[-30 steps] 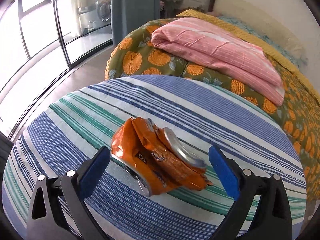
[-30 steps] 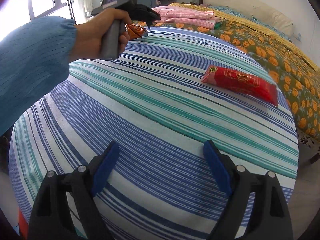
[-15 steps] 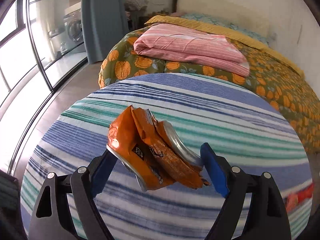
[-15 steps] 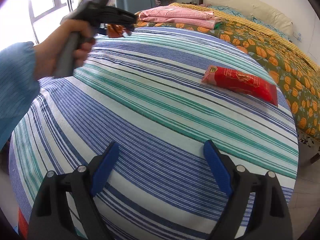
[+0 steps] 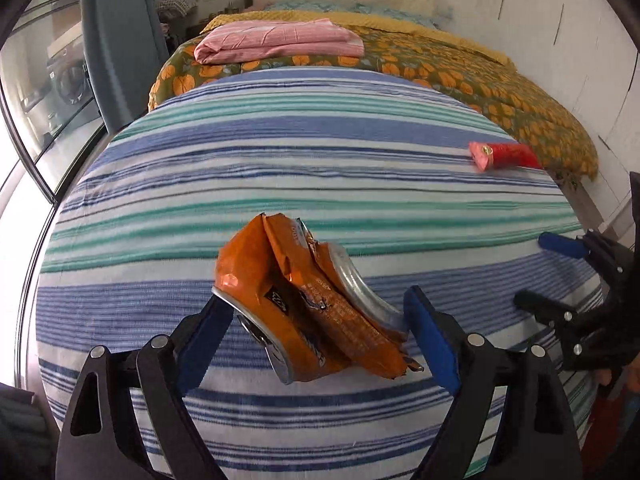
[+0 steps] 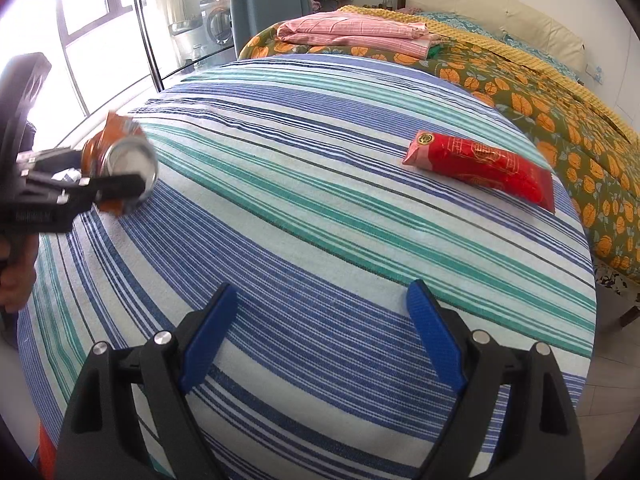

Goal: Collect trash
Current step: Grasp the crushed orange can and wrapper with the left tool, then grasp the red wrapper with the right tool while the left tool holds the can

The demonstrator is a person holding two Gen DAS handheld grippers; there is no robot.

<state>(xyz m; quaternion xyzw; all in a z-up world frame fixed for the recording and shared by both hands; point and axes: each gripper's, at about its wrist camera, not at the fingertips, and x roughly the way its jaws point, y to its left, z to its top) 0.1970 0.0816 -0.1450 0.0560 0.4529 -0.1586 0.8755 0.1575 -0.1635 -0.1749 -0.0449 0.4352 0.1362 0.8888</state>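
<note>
My left gripper (image 5: 316, 320) is shut on a crushed orange can (image 5: 304, 304) with a torn orange wrapper, held in the air above the striped table. It also shows in the right wrist view (image 6: 120, 160) at the left edge. A red snack packet (image 6: 480, 166) lies on the tablecloth at the right, also seen in the left wrist view (image 5: 504, 155). My right gripper (image 6: 320, 320) is open and empty above the near part of the table, well short of the red packet.
The round table has a blue, green and white striped cloth (image 6: 300, 220). Behind it stands a bed with an orange-patterned quilt (image 6: 540, 92) and a folded pink blanket (image 6: 352, 30). Glass doors (image 6: 100, 40) are at the left.
My left gripper closed on the orange can, lifted it off the cloth and swung left and back towards me. The right gripper has stayed still and open.
</note>
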